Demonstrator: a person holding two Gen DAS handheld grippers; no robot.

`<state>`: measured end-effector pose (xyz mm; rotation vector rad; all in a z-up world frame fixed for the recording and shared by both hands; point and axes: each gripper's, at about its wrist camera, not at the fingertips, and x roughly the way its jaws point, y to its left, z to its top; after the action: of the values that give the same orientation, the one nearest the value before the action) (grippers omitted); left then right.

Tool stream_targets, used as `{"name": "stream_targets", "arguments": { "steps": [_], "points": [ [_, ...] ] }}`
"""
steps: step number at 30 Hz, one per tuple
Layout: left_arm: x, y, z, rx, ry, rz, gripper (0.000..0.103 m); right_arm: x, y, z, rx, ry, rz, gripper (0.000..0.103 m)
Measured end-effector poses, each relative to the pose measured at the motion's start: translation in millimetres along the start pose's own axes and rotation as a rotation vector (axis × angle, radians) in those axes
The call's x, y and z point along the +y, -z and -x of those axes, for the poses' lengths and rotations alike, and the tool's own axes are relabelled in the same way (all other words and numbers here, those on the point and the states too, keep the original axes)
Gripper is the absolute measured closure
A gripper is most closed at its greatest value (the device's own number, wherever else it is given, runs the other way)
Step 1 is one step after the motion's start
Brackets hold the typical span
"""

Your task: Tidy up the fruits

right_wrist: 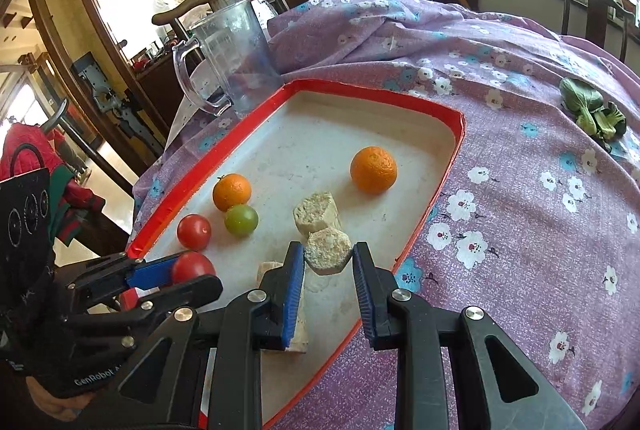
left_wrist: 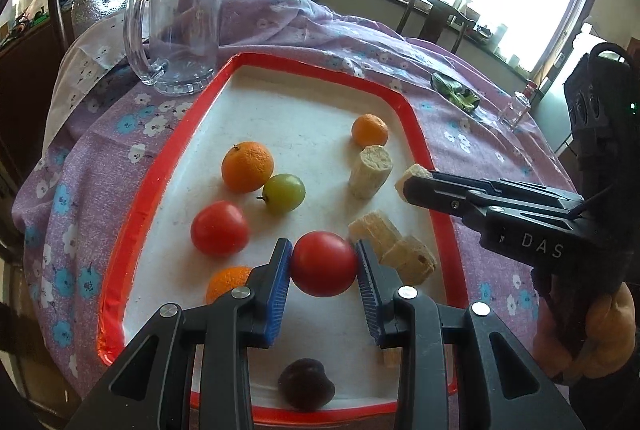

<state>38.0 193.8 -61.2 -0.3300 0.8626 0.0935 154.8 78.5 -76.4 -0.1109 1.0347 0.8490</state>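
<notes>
A tomato (left_wrist: pixel 324 263) sat gripped between the left tongs (left_wrist: pixel 323 266) over the red-rimmed tray (left_wrist: pixel 168 158). The right tongs (right_wrist: pixel 328 258), marked "DAS" on the body, clamped a corn piece (right_wrist: pixel 329 250). The left body read "GenRobot". Farther off lay an orange (right_wrist: pixel 373 169) and a jug (left_wrist: pixel 180 18).

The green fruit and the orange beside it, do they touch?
Touching. In the left wrist view the green fruit presses against the orange with no tray showing between them; the right wrist view agrees.
</notes>
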Motion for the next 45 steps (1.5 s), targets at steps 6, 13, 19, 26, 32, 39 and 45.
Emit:
{"name": "stream_targets", "arguments": {
  "steps": [6, 13, 19, 26, 32, 39, 45],
  "points": [
    [-4, -3, -5, 0.006, -0.018, -0.020, 0.071, -5, 2, -6, 0.014, -0.012, -0.016, 0.074],
    [-4, 0, -1, 0.001, -0.019, -0.010, 0.068, -6, 2, 0, 0.003, -0.024, -0.022, 0.074],
    [-6, 2, 12, -0.028, -0.028, -0.011, 0.052, -7, 2, 12, -0.017, -0.029, -0.029, 0.073],
    [-10, 10, 26, -0.038, -0.029, -0.024, 0.048, -9, 8, 28, -0.037, -0.035, -0.032, 0.065],
    [-13, 23, 43, -0.046, -0.051, -0.040, 0.040, -7, 15, 42, -0.058, -0.030, -0.011, 0.059],
    [-17, 37, 64, -0.054, -0.079, -0.064, 0.031, -1, 25, 57, -0.090, -0.043, 0.042, 0.039],
    [-18, 46, 87, -0.094, -0.115, -0.077, 0.017, 10, 38, 66, -0.097, -0.058, 0.123, 0.033]
  ]
}}
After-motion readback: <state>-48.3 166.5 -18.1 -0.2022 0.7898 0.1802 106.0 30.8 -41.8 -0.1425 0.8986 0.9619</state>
